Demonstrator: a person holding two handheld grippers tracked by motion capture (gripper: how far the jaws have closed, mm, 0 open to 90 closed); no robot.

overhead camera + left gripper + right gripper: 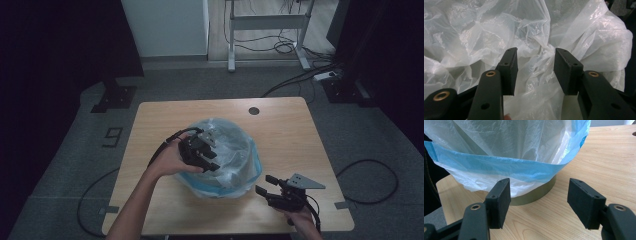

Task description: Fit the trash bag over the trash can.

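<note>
**Two hand-held grippers at a bag-lined bin**

A round, olive-green bin (537, 195) stands near the middle of the light wooden worktop (290, 135). A thin, translucent white plastic bag with a blue band along its edge (227, 150) is draped over the bin, and the blue band hangs down around the outside, leaving a strip of the bin's base bare just above the wood.

The left hand-held gripper (206, 155) sits over the near left part of the bag's top, pointing into the crumpled film. In the left gripper view its two black jaws stand partly apart, with wrinkled plastic bunched in the gap between them (536, 72); the pads (510, 70) do not visibly press on the film, so it is loosely spread rather than pinching.

The right hand-held gripper (267, 186) rests low at the near right of the worktop, just beside the bin and apart from it. Its jaws are spread wide with bare wood between them, aimed at the lower edge of the bag and the bin's base.
</note>
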